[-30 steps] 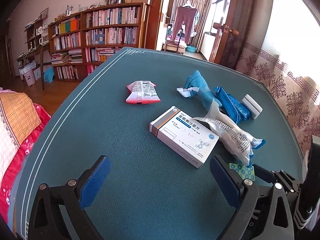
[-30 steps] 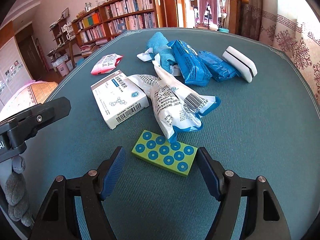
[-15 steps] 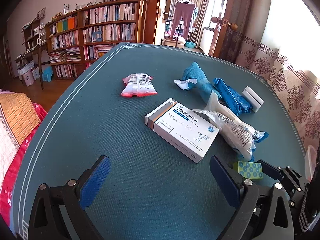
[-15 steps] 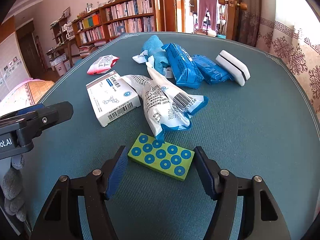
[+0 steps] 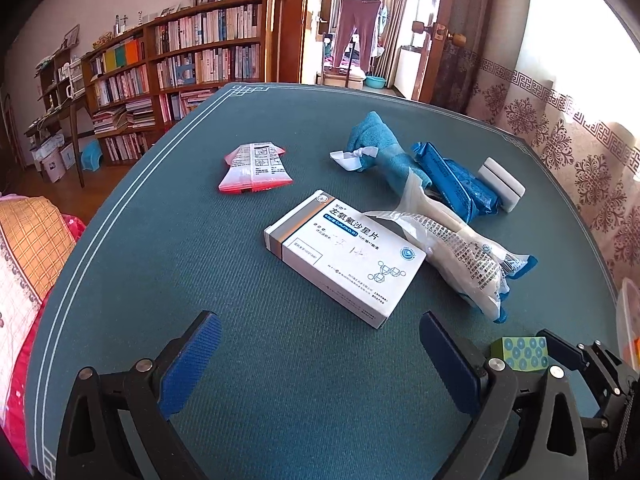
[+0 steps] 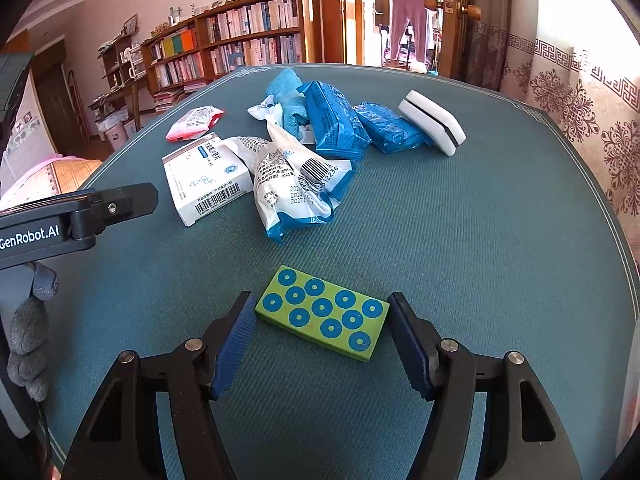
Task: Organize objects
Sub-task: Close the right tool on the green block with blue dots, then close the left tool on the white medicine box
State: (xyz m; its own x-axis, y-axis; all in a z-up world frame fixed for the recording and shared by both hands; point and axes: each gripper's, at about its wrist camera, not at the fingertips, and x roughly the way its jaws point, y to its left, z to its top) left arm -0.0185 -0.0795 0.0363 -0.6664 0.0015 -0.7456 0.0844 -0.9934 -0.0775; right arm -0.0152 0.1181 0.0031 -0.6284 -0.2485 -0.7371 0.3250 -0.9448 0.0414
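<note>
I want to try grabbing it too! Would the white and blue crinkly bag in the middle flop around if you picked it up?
Probably floppy: the white and blue bag is wrinkled thin plastic and sags over the white box. It looks puffy, so likely light. The shiny film might slip, and its loose twisted end would likely dangle.

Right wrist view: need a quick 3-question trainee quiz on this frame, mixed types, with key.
1. True or false: the green block with blue dots lies between the fingers of the right gripper.
2. Multiple choice: what lies partly on the white medicine box? A) the white-and-blue printed pouch B) the pink sachet C) the white eraser-like block
3. Fill in: the table is covered in a ____ coloured cloth.

Key: 1 true; 2 A; 3 teal (blue-green)
</note>
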